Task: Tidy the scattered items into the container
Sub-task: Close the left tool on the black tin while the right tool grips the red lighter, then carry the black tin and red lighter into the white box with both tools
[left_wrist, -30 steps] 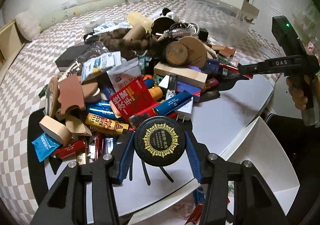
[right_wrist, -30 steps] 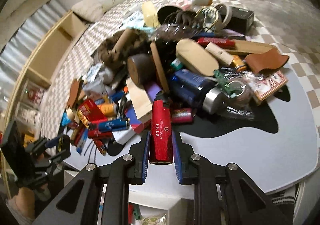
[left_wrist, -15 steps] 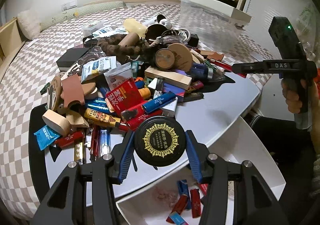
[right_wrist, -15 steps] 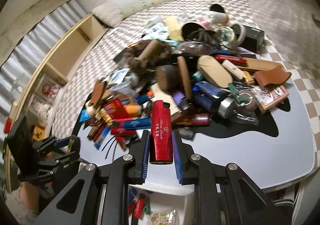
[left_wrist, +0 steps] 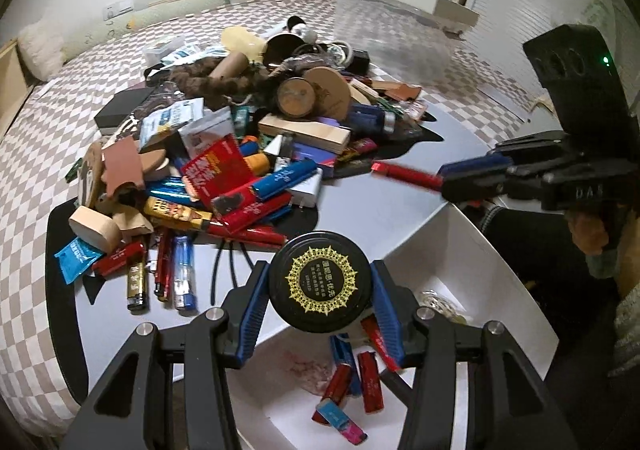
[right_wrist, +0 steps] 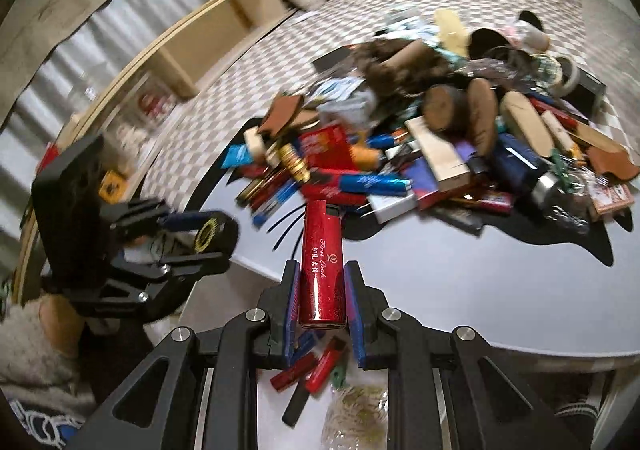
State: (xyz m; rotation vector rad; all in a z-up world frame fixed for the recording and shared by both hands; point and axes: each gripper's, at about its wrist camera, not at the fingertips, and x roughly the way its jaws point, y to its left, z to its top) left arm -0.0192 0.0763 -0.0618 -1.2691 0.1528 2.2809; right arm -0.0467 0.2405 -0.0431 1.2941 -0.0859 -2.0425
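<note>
My left gripper [left_wrist: 320, 290] is shut on a round black tin with a gold emblem [left_wrist: 319, 281], held over the edge of the white container [left_wrist: 472, 250]. In the right wrist view this same tin [right_wrist: 214, 236] shows at the left in the left gripper [right_wrist: 208, 242]. My right gripper [right_wrist: 322, 298] is shut on a red lighter [right_wrist: 322, 266], above the container's inside [right_wrist: 304, 374]. From the left wrist view the red lighter [left_wrist: 406, 175] sticks out of the right gripper [left_wrist: 460, 178] at the right. A heap of scattered items [left_wrist: 240, 138] covers the grey table [left_wrist: 372, 210].
The container holds several red and blue lighters [left_wrist: 360, 374] and a clear bag [right_wrist: 356, 410]. A clear plastic tub [left_wrist: 384, 26] stands behind the heap on the checkered bed [left_wrist: 52, 138]. A person's hand [left_wrist: 592, 234] grips the right tool. A wooden shelf [right_wrist: 192, 62] is at far left.
Both grippers have drawn back from the heap toward the container, which now shows more of its inside. The right gripper has rolled and swung left with the red lighter in it.
</note>
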